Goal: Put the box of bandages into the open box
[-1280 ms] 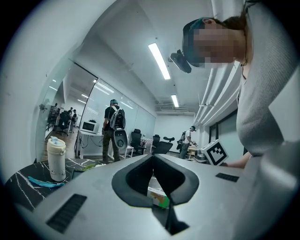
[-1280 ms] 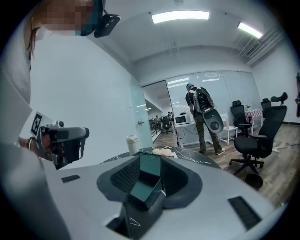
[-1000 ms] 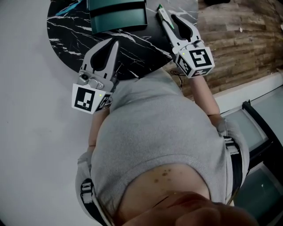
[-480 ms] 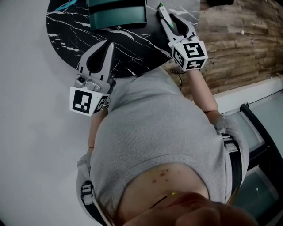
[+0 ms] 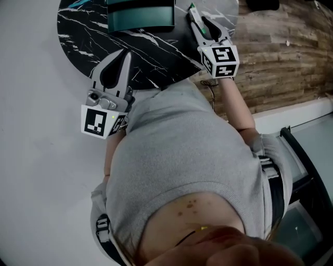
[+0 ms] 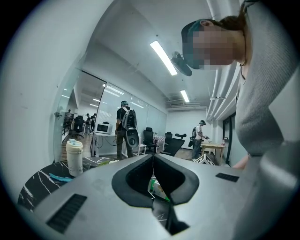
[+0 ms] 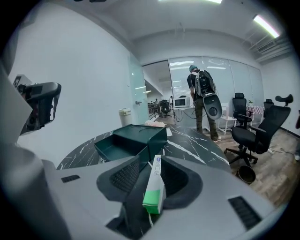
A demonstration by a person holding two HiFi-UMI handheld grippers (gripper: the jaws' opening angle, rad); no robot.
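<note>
The box of bandages (image 7: 154,186), a slim white carton with a green end, is clamped between the jaws of my right gripper (image 7: 151,164). That gripper (image 5: 193,13) reaches over the right part of the black marble table (image 5: 156,57). The open box (image 7: 126,140) is dark green and stands just ahead and left of the carton, its tray empty as far as I see. In the head view the open box (image 5: 139,15) sits at the top edge. My left gripper (image 5: 126,53) hovers over the table's near rim, jaws (image 6: 153,157) shut with nothing between them.
A white tumbler (image 6: 74,158) and a blue item (image 6: 60,177) lie at the table's far side. Wooden floor (image 5: 281,52) runs to the right of the table. Office chairs (image 7: 255,133) and a standing person with a backpack (image 7: 201,101) are beyond.
My right gripper has moved forward over the table with the bandage box in it. The left gripper has edged slightly forward and left.
</note>
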